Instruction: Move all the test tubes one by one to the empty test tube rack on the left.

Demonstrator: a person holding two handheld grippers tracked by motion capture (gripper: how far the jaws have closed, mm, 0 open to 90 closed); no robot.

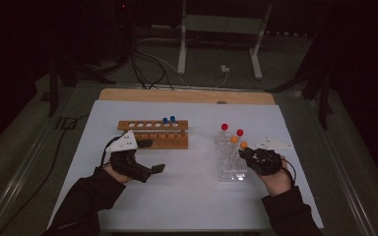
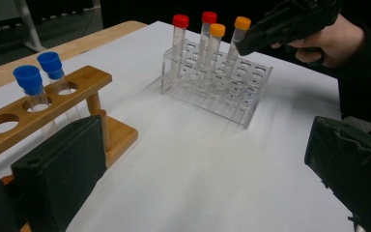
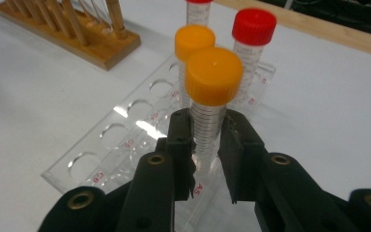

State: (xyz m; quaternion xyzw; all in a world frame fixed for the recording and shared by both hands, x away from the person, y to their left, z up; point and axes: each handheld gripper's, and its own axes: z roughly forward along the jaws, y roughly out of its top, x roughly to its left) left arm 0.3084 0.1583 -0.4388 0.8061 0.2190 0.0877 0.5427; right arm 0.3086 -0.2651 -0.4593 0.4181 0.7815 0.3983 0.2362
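Four capped tubes stand in the clear rack on the right half of the bench: two red-capped at the far end, two orange-capped nearer the person. Two blue-capped tubes stand in the wooden rack on the left half.

Right tool: its jaws sit on either side of the nearest orange-capped tube, just below the cap. The left jaw appears to touch the tube wall; a thin gap may remain at the right jaw. Judged as closed on the tube or very nearly so. The tube is upright and seated in its hole at the near end of the clear rack.

Left tool: jaws wide apart, holding nothing, hovering over bare bench just in front of the wooden rack.

Step in hand, by judgement: gripping the orange-capped tube for removal from the clear rack, likely for transfer to the wooden rack, which has open holes.

Next move calls for a firm grip, then a straight vertical lift so the tube clears its hole without tipping the light rack or knocking the second orange-capped tube directly behind it.
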